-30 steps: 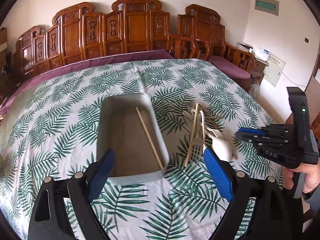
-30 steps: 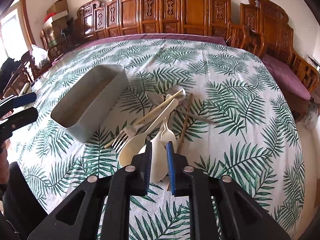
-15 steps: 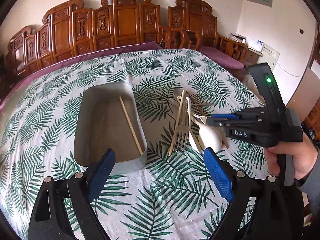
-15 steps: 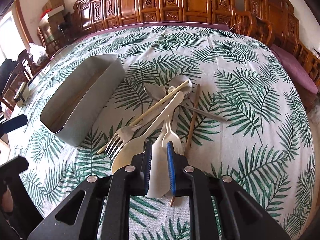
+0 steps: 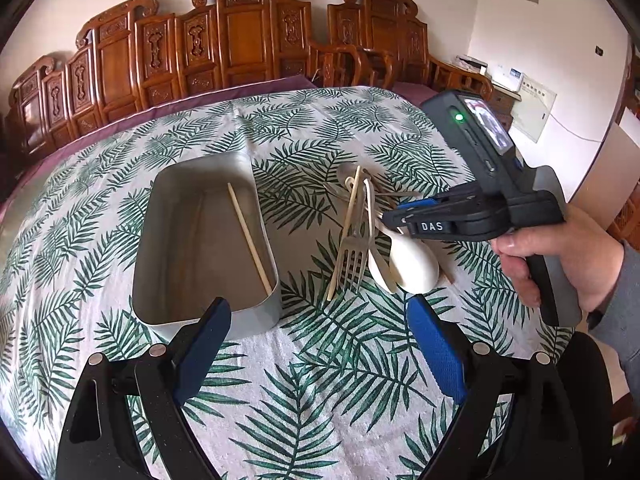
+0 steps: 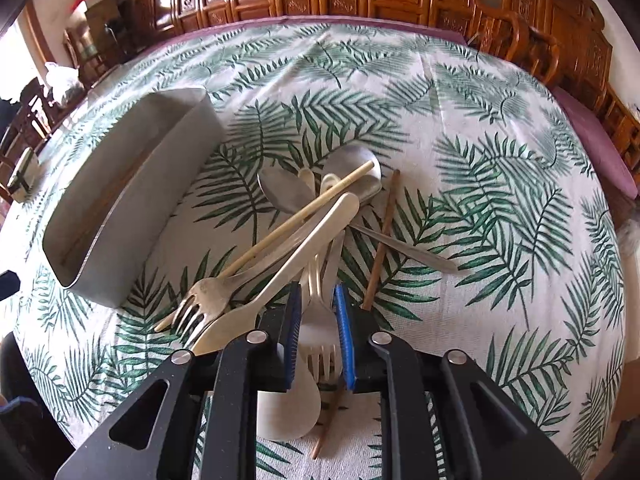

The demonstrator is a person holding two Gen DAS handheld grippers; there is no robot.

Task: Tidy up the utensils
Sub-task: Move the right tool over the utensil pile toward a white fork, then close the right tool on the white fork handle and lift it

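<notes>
A grey oblong box (image 5: 200, 240) stands on the leaf-print cloth and holds a pale chopstick (image 5: 250, 236). It also shows in the right wrist view (image 6: 120, 184). To its right lies a heap of utensils: a metal fork (image 5: 352, 256), cream spoons (image 5: 412, 264), a pale chopstick (image 6: 296, 220), a brown chopstick (image 6: 382, 240) and metal spoons (image 6: 352, 172). My right gripper (image 6: 318, 312) hovers low over the heap, jaws slightly apart on either side of a cream fork (image 6: 318, 320). It also shows in the left wrist view (image 5: 394, 216). My left gripper (image 5: 316, 332) is open and empty near the box's front.
Carved wooden chairs (image 5: 240, 40) ring the far side of the round table. A purple under-cloth (image 6: 592, 140) shows at the table's edge. A person's hand (image 5: 560, 264) holds the right gripper's handle.
My right gripper has moved forward and down onto the utensil heap, and its jaws have opened a little wider. My left gripper has stayed open and shifted slightly.
</notes>
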